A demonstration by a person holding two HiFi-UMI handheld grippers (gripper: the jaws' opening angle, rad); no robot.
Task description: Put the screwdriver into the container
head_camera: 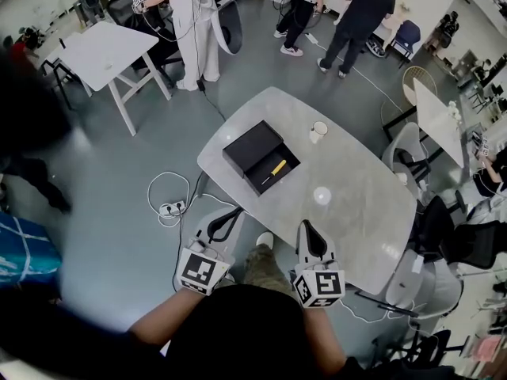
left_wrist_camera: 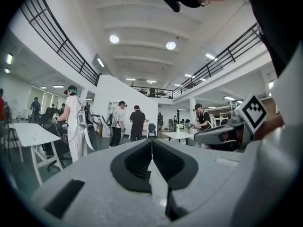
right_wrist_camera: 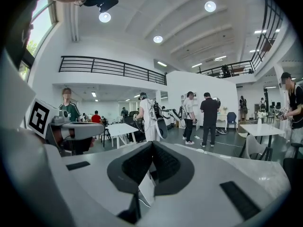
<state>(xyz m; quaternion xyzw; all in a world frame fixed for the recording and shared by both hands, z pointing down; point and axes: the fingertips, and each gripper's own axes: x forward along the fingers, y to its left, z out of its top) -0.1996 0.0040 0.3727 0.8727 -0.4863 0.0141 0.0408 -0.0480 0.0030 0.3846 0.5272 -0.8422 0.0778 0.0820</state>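
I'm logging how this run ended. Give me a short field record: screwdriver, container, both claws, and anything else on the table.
screwdriver: yellow, lying inside the open container
container: black box on the grey table, compartment facing up
left claw: shut, nothing between the jaws
right claw: shut, nothing between the jaws
claw position: both near the person's body, away from the container
also on table: white cup, beyond the container
task state: screwdriver appears to be in place

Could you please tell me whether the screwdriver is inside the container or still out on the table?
Inside: the head view shows the yellow screwdriver lying on the floor of the open black container.
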